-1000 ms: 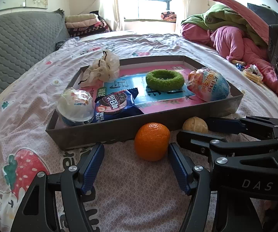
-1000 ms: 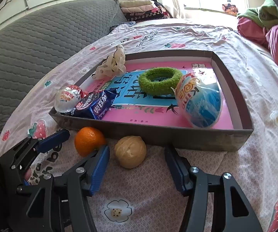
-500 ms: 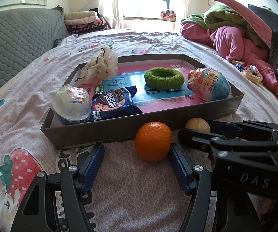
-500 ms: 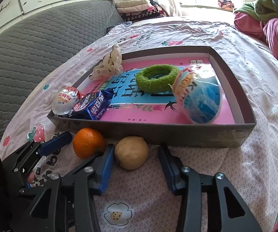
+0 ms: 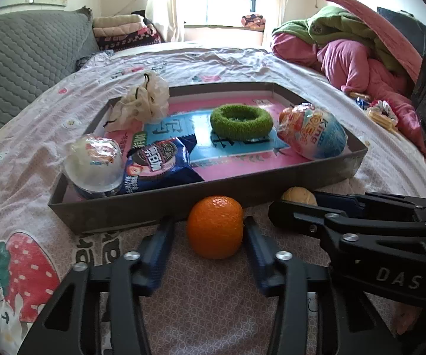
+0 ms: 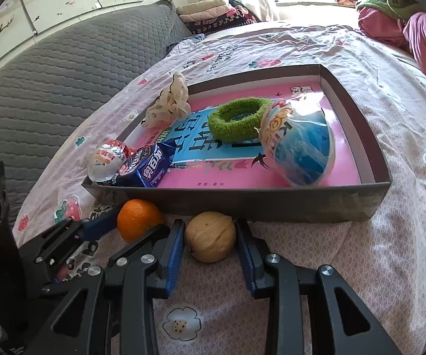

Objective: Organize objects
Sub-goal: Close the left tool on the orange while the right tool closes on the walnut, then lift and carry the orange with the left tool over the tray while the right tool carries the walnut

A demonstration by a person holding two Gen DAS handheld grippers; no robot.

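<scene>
An orange [image 5: 214,226] lies on the bedsheet against the front wall of a grey tray [image 5: 153,207]. My left gripper [image 5: 207,222] straddles it with jaws closing; the right pad touches the fruit, the left pad stands a little off. Right beside it a tan walnut [image 6: 210,236] sits between the fingers of my right gripper [image 6: 210,226], whose jaws are closing with both blue pads against its sides. In the tray lie a green fuzzy ring [image 5: 241,119], an egg-shaped packet [image 5: 312,134], a blue snack packet [image 5: 156,165], a round wrapped cup [image 5: 94,162] and a cream scrunchie [image 5: 142,103].
The tray's front wall [image 6: 272,204] stands directly ahead of both grippers. A grey quilted headboard [image 6: 50,74] runs along the left. Heaped pink and green bedding [image 5: 346,50] and some small packets [image 5: 378,112] lie at the right.
Both grippers' jaws have narrowed: the left around the orange, the right onto the walnut. Neither hand has shifted noticeably; the orange and walnut stay where they were.
</scene>
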